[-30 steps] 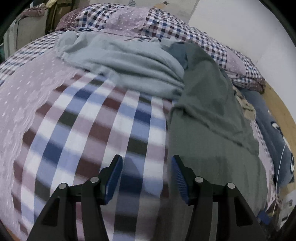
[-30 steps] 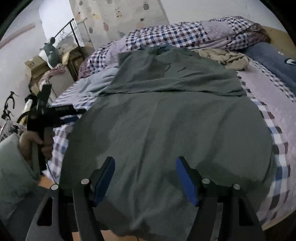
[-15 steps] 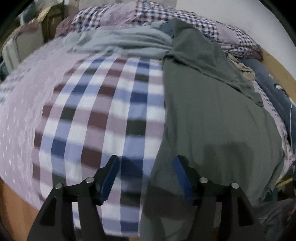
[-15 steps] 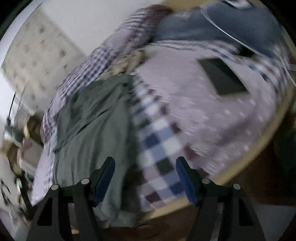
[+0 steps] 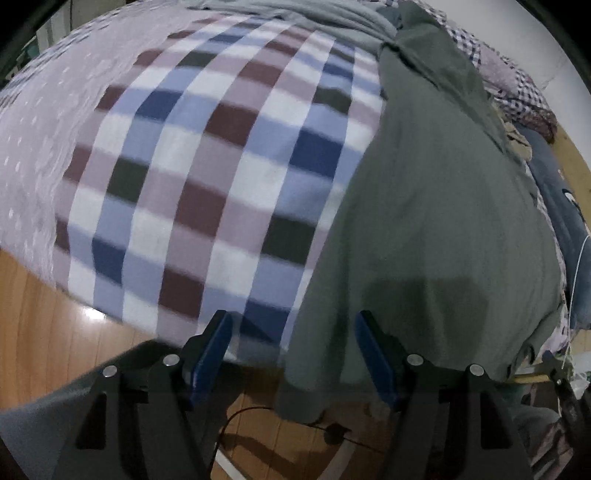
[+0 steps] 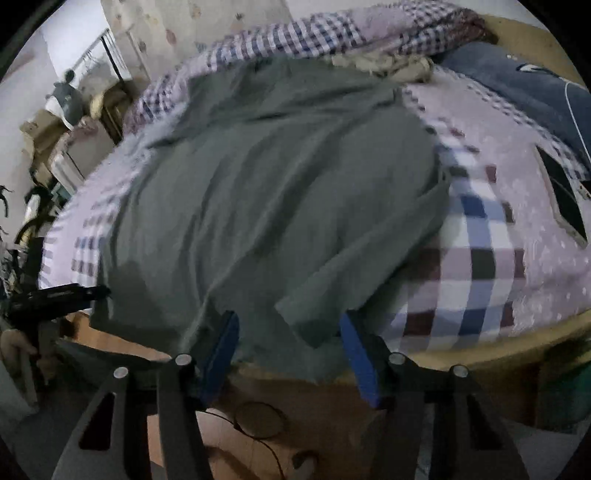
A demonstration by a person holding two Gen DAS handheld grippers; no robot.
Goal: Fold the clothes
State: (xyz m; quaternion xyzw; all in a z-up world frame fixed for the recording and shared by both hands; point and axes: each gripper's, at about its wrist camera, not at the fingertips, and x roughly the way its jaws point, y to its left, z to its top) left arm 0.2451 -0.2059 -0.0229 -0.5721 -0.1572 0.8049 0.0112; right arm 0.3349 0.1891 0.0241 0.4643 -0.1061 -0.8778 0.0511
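Observation:
A dark green garment (image 5: 436, 206) (image 6: 280, 192) lies spread over the bed, its lower hem hanging past the near edge. My left gripper (image 5: 293, 356) is open just off the bed's edge, with the garment's left hem corner between and beyond its fingers, not clamped. My right gripper (image 6: 288, 354) is open too, low at the bed's edge, with the hem and a folded flap (image 6: 354, 280) right in front of its blue pads. The left gripper (image 6: 59, 295) also shows at the far left of the right wrist view, held by a hand.
A plaid and dotted lilac bedcover (image 5: 207, 155) (image 6: 480, 266) covers the bed. A pale grey-blue garment (image 5: 332, 18) lies at the far end. A dark pillow (image 6: 517, 85), a beige cloth (image 6: 384, 62) and a phone (image 6: 565, 199) lie at the right. Wooden floor (image 5: 44, 314) with a cable (image 6: 255, 417) is below.
Both grippers have pulled back and dropped toward the bed's near edge, so the floor now shows. The right view swung away to the right and back onto the green garment.

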